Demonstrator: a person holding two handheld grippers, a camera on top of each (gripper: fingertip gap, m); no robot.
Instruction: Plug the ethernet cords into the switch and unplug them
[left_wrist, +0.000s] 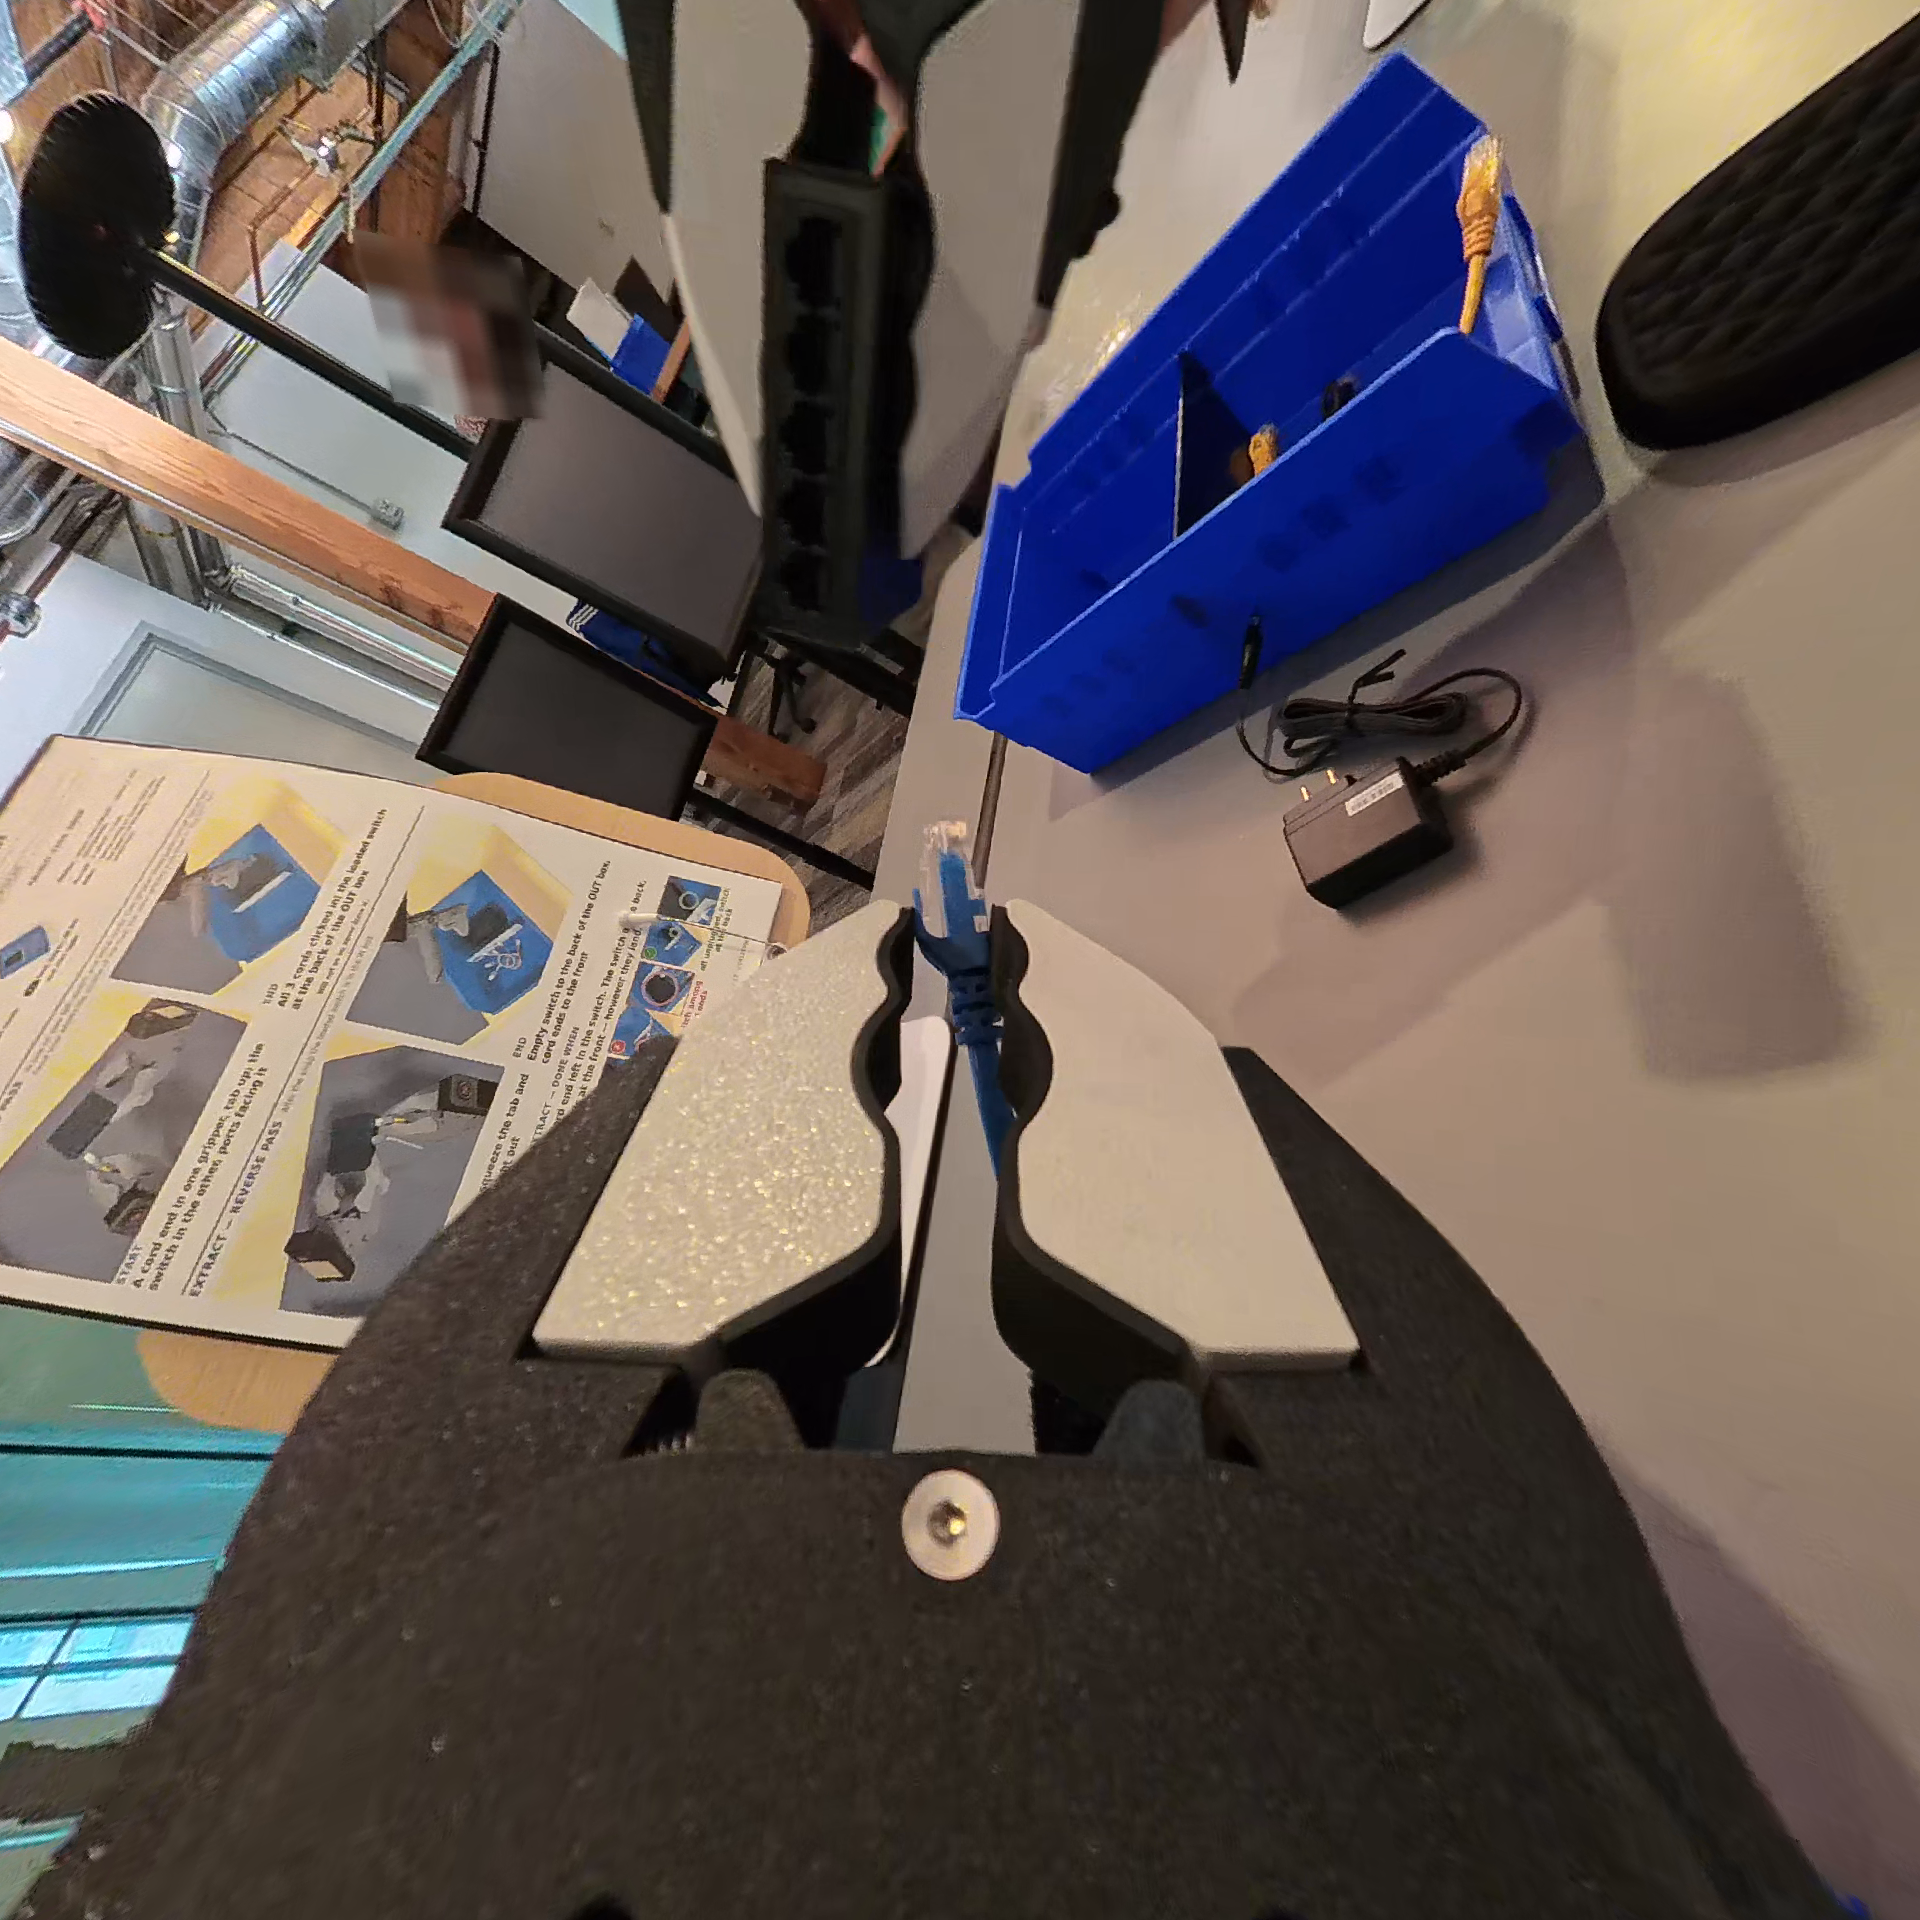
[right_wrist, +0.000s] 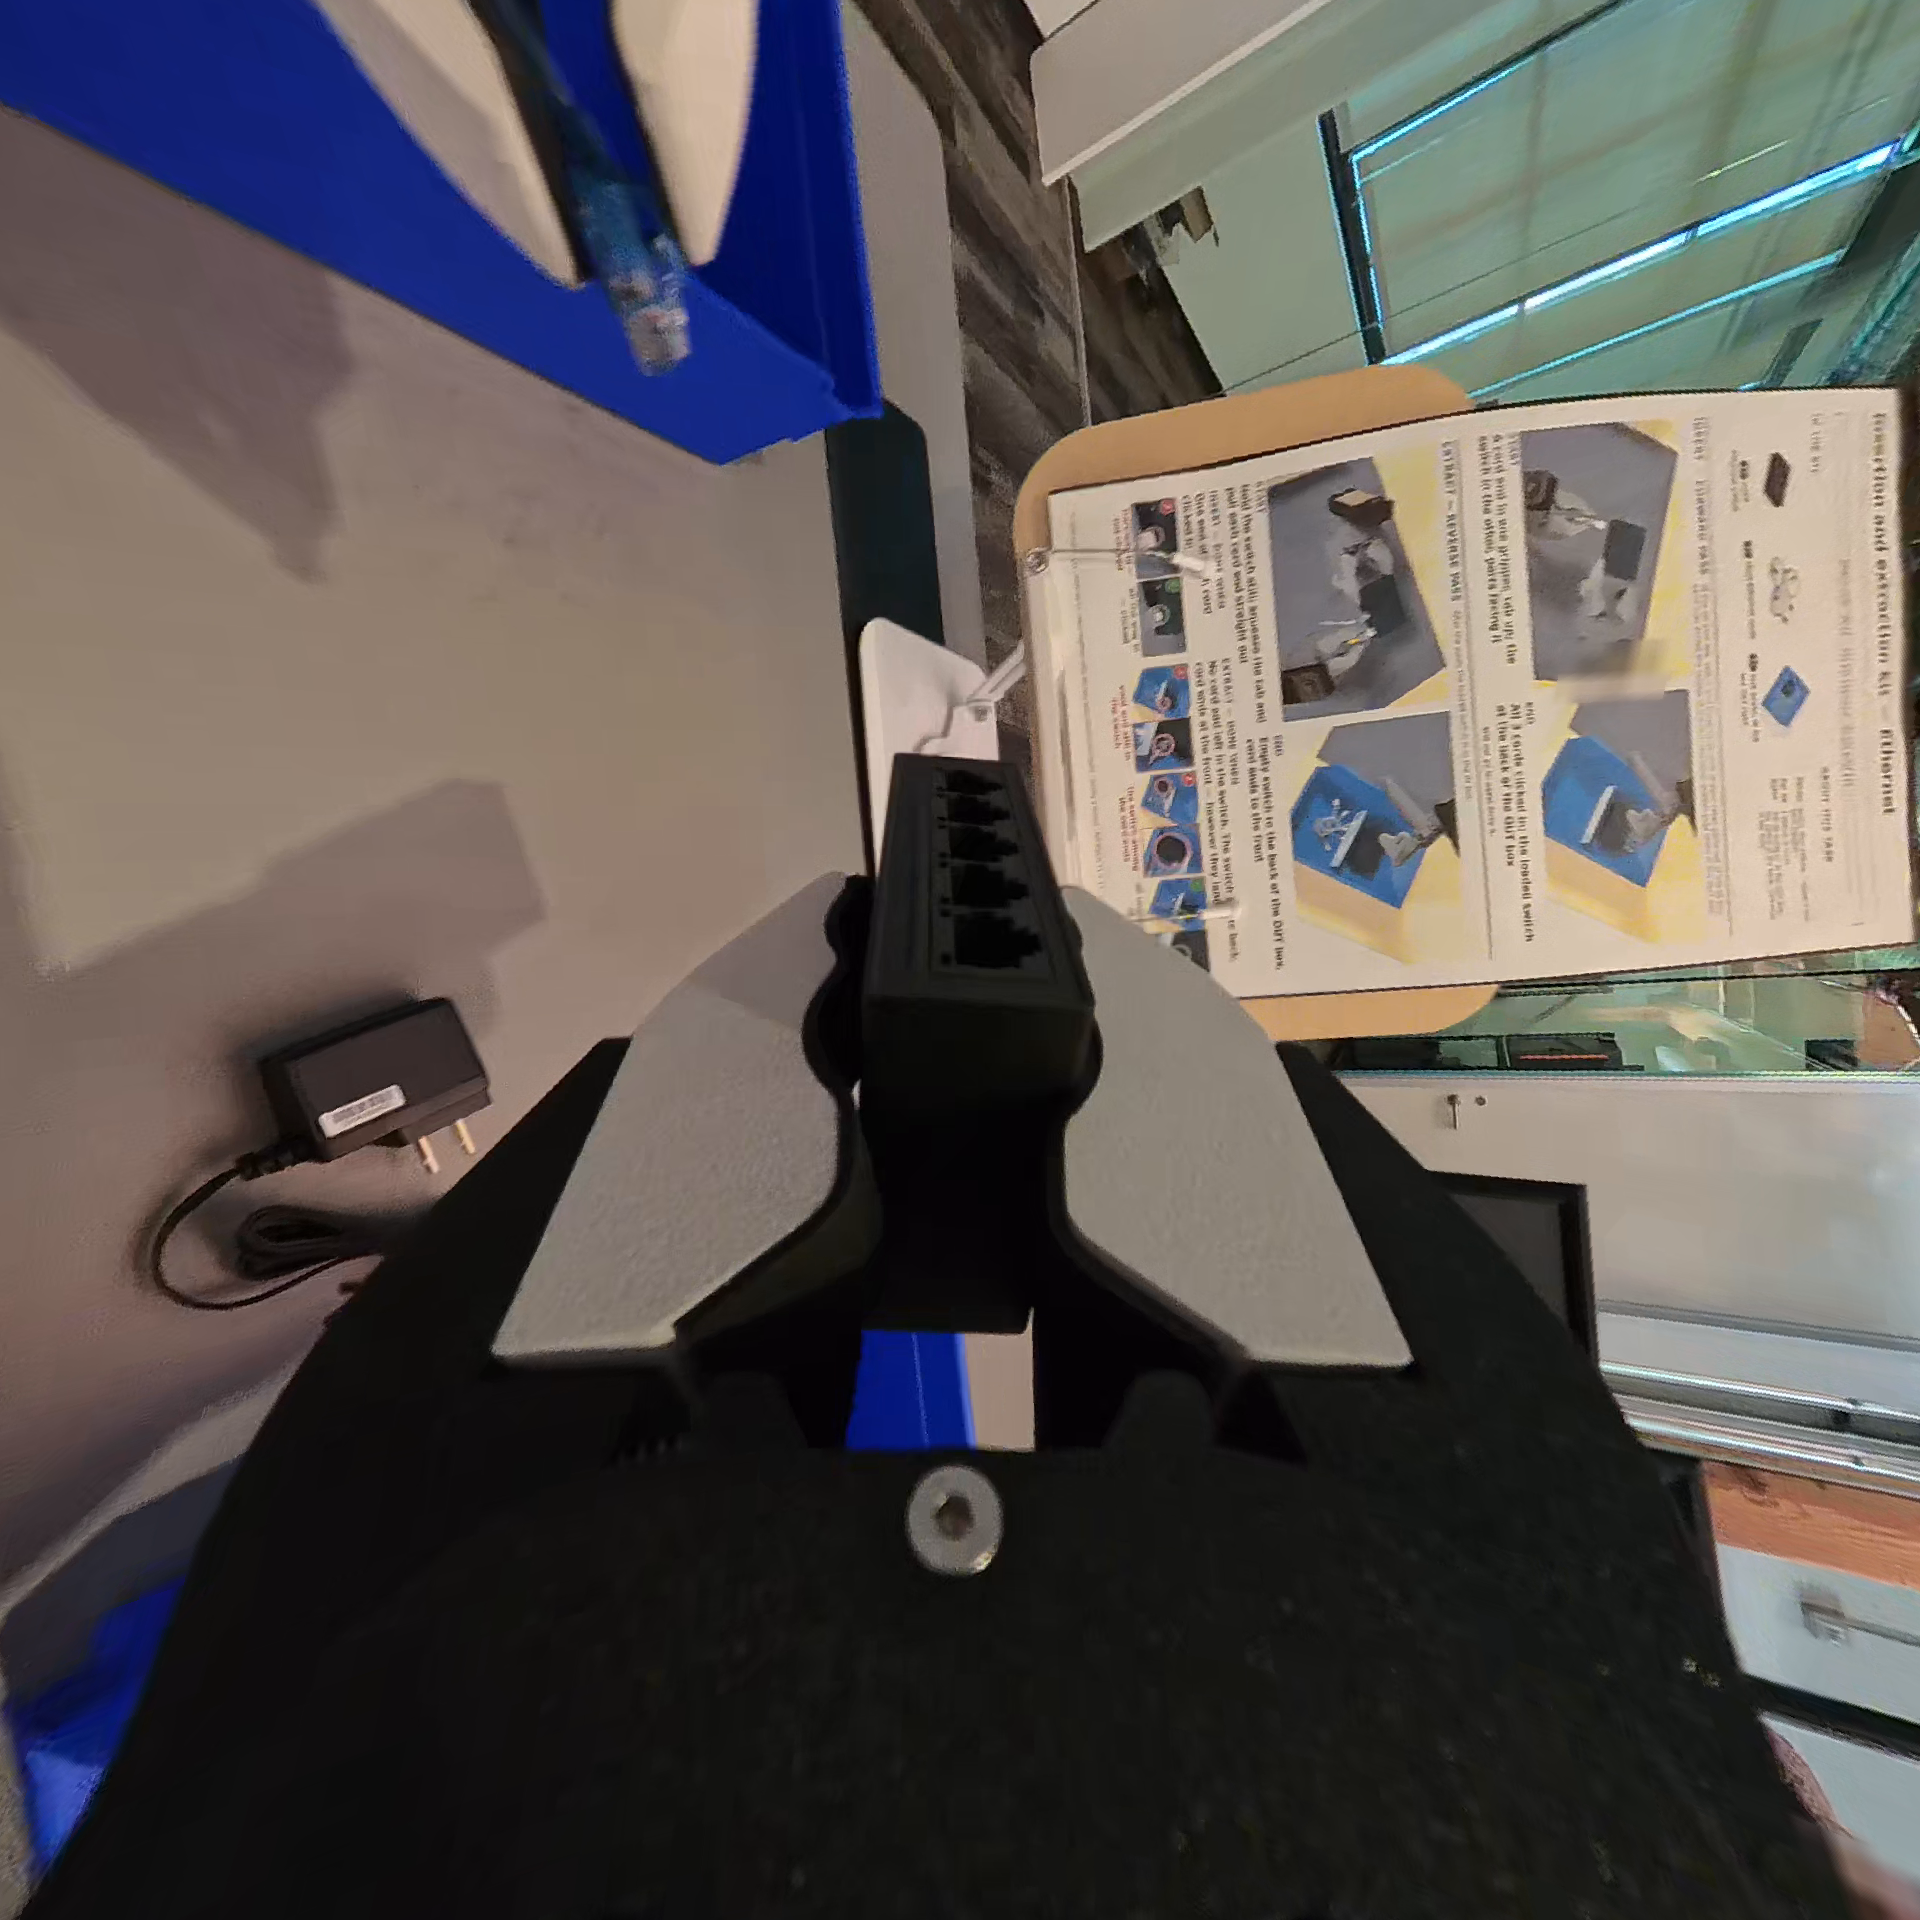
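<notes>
A printed instruction sheet (right_wrist: 1455, 686) stands beside the counter (left_wrist: 1455, 1143), above which the left tool (left_wrist: 954, 914) pinches a blue ethernet cord (left_wrist: 951, 883) just behind its clear plug, while the right tool (right_wrist: 966, 935), spread wider, clamps the black switch (right_wrist: 971, 883), ports facing up.

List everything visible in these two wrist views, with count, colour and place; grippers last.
Ethernet cord: one, blue, clear plug forward, between left fingers.
Switch: one, black, empty ports showing, between right fingers.
Orange cords: at least two plug ends, in the bin.
Bin: one, blue, divided, on the table.
Power adapter: one, black, coiled lead, on the table by the bin.
Table: one, grey.
Instruction sheet: one, white and yellow, on a tan board beyond the table edge.
Monitors: two, dark, background.
Left hand-held gripper: clamping the cord.
Right hand-held gripper: clamping the switch.
</notes>
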